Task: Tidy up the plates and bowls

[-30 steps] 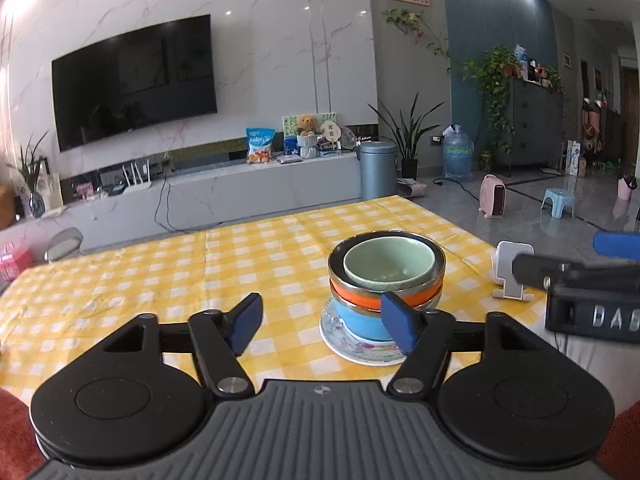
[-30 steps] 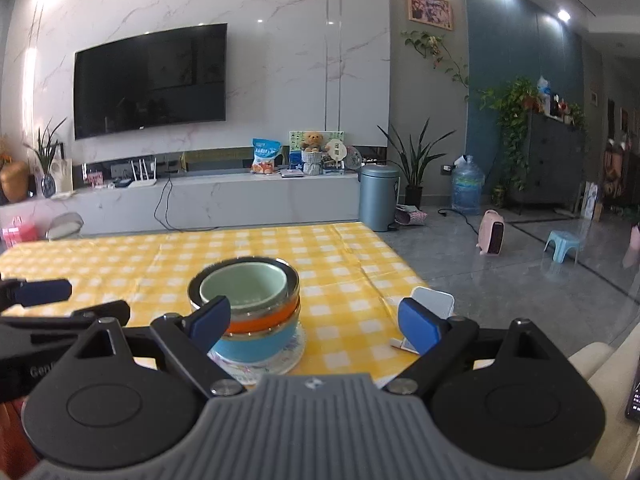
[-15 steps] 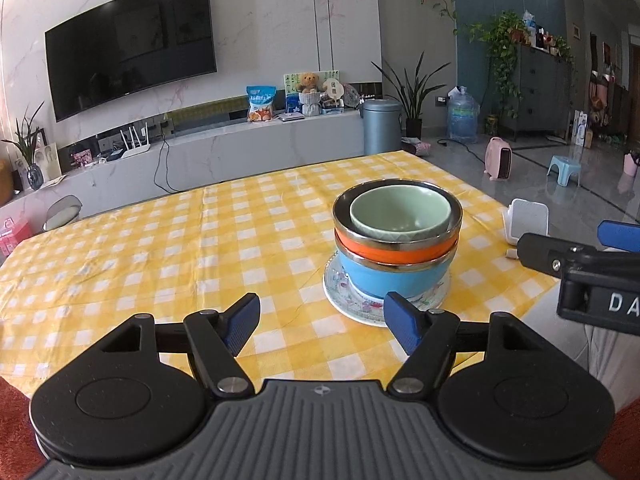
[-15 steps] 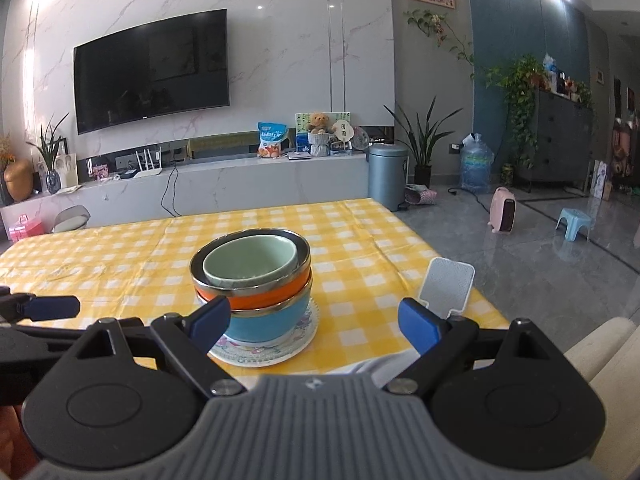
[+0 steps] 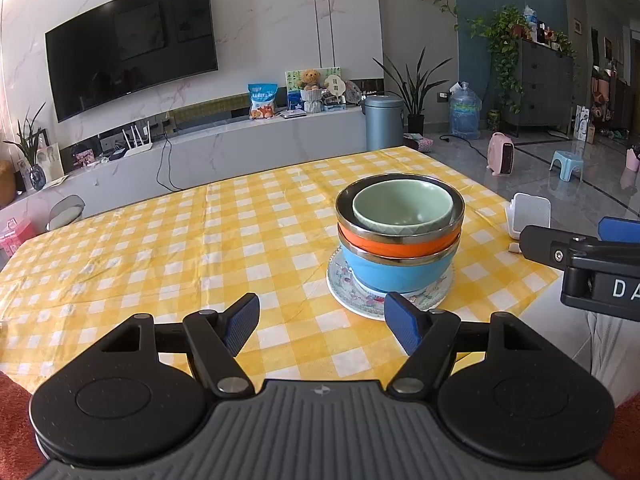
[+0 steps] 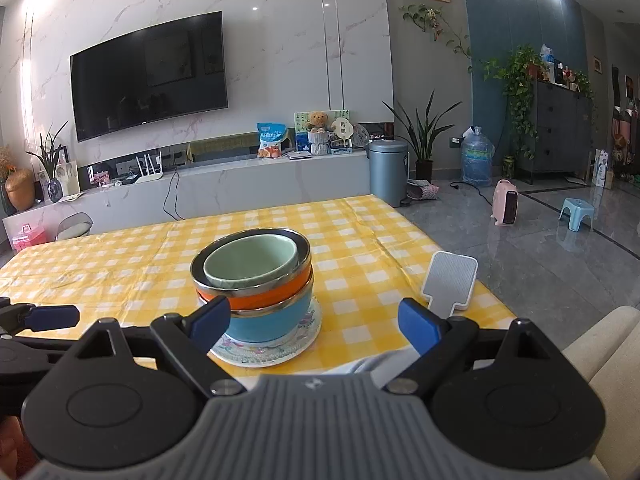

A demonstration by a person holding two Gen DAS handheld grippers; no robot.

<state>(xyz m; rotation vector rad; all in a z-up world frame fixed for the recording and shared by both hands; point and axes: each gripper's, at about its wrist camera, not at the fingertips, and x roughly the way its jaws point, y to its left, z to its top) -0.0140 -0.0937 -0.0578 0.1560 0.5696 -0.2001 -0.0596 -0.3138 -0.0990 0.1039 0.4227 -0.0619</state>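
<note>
A stack stands on the yellow checked tablecloth point(image 5: 160, 248): a flowered plate point(image 5: 360, 304) at the bottom, then a blue bowl point(image 5: 396, 270), an orange steel-rimmed bowl point(image 5: 396, 245) and a pale green bowl point(image 5: 402, 206) on top. The same stack shows in the right wrist view, with the green bowl point(image 6: 250, 262) topmost. My left gripper point(image 5: 322, 322) is open and empty, held back from the stack near the table's front edge. My right gripper point(image 6: 314, 324) is open and empty, also short of the stack, and it shows at the right of the left wrist view point(image 5: 580, 248).
A white phone stand point(image 6: 450, 280) sits on the table right of the stack, near the right edge. Behind the table are a TV wall, a low console point(image 6: 240, 192) and a grey bin point(image 6: 388, 172). A beige seat point(image 6: 600, 344) is at the lower right.
Both grippers have drawn back and risen a little from the stack, staying open. The stack has not moved.
</note>
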